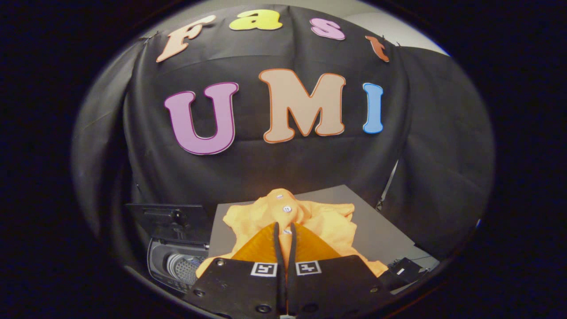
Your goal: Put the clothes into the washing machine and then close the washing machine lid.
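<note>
On the grey table (pixel 381 230), the crumpled orange buttoned shirt (pixel 310 217) is pinched between nearly closed fingers (pixel 266 248).

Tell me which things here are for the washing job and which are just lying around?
For the job: orange shirt, pinched between the tongs; washer with its lid up, beside the tongs.

Just lying about: grey board under the shirt; small black box with a cable past the board.
</note>
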